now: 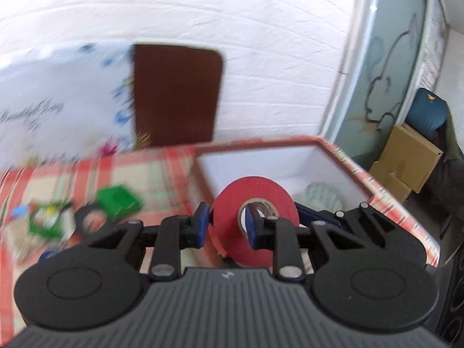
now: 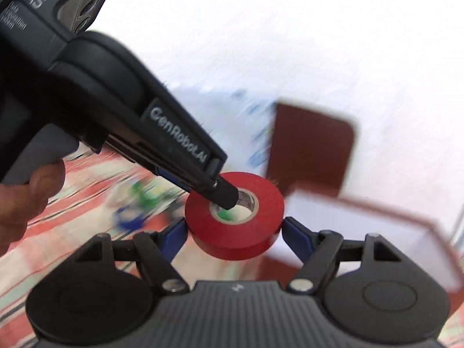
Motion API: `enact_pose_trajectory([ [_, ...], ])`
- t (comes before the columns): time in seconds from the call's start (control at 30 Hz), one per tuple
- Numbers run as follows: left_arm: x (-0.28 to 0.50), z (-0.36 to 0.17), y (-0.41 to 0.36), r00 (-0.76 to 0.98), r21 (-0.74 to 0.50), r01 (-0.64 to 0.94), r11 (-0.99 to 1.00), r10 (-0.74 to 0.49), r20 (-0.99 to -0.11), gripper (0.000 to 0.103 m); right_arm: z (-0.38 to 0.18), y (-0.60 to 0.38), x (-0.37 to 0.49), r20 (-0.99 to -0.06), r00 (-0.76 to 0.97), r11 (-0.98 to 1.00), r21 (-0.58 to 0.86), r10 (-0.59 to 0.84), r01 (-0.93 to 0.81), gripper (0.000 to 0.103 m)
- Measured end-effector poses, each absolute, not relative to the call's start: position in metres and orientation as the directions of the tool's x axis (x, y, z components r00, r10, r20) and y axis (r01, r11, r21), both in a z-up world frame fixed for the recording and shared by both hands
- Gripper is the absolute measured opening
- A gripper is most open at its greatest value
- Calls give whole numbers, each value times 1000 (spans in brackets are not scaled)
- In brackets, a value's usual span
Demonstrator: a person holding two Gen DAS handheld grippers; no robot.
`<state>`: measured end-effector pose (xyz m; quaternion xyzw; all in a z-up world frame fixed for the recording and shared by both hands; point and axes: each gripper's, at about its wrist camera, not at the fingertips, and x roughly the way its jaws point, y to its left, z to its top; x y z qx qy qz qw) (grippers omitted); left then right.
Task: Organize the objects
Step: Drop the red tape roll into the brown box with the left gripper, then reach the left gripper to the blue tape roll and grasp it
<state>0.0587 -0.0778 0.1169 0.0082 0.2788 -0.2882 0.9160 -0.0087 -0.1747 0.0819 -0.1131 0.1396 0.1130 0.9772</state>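
A red tape roll (image 1: 255,203) is held in the air at the near edge of a plaid-sided box (image 1: 385,194) with a white inside. My left gripper (image 1: 226,223) is shut on the red tape roll, one finger through its core and one on the outside. In the right wrist view the red tape roll (image 2: 235,226) lies flat between the blue pads (image 2: 293,235) of my right gripper (image 2: 233,236), which touch or nearly touch its sides. The left gripper's finger (image 2: 223,194) dips into the core from the upper left.
A pale round object (image 1: 322,197) lies inside the box. On the plaid cloth (image 1: 121,171) to the left lie a black tape ring (image 1: 90,220), a green block (image 1: 119,203) and a green packet (image 1: 46,220). A brown book (image 1: 177,95) and a white printed bag (image 1: 58,101) stand behind. Cardboard boxes (image 1: 406,159) lie at the right.
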Motion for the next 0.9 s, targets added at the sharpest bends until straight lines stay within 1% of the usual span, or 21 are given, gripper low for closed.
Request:
enact_pose_trajectory([
  [0.1, 80, 111, -119, 650, -146, 561, 815, -542, -533, 29, 89, -202, 7, -291, 949, 963, -201, 118, -182, 74],
  [0.2, 99, 101, -159, 614, -148, 587, 796, -557, -559, 29, 84, -231, 24, -326, 944, 972, -200, 54, -125, 74],
  [0.27, 105, 96, -182, 625, -124, 594, 795, -553, -551, 29, 78, -249, 36, -339, 941, 975, -208, 7, -83, 74],
  [0.3, 111, 92, -194, 632, -108, 600, 793, -552, -544, 32, 75, -258, 45, -338, 941, 975, -215, -16, -60, 75],
  [0.33, 115, 89, -202, 642, -84, 594, 800, -535, -549, 33, 71, -265, 57, -330, 943, 972, -231, -41, -39, 76],
  [0.37, 120, 85, -207, 650, -68, 567, 821, -497, -575, 32, 65, -271, 70, -328, 942, 966, -259, -67, -22, 87],
  [0.4, 120, 85, -205, 644, -78, 551, 831, -483, -593, 31, 60, -276, 83, -355, 929, 960, -280, -106, 3, 85],
  [0.43, 118, 86, -195, 629, -111, 567, 817, -515, -582, 31, 56, -280, 89, -375, 917, 961, -275, -136, 30, 81],
  [0.47, 111, 87, -184, 629, -119, 580, 806, -536, -564, 33, 56, -284, 88, -386, 913, 969, -244, -133, 38, 76],
  [0.5, 103, 89, -172, 643, -109, 579, 808, -536, -547, 34, 56, -288, 80, -383, 918, 979, -200, -107, 30, 74],
  [0.53, 95, 90, -160, 657, -102, 576, 811, -533, -532, 35, 57, -292, 69, -367, 926, 987, -159, -90, 33, 74],
  [0.6, 82, 92, -133, 660, -124, 578, 806, -552, -510, 42, 58, -296, 42, -318, 946, 994, -101, -69, 38, 74],
  [0.67, 71, 90, -109, 666, -136, 572, 809, -555, -499, 43, 58, -298, 14, -256, 965, 998, -33, -56, 49, 74],
  [0.73, 63, 85, -89, 683, -117, 553, 825, -529, -504, 44, 56, -294, -10, -229, 973, 999, 11, -27, 30, 74],
  [0.8, 57, 77, -74, 694, -98, 531, 842, -498, -520, 44, 53, -286, -30, -229, 973, 1000, 26, 2, 5, 74],
  [0.9, 53, 60, -48, 683, -121, 485, 866, -462, -566, 44, 53, -271, -34, -272, 959, 996, 56, 80, -67, 74],
])
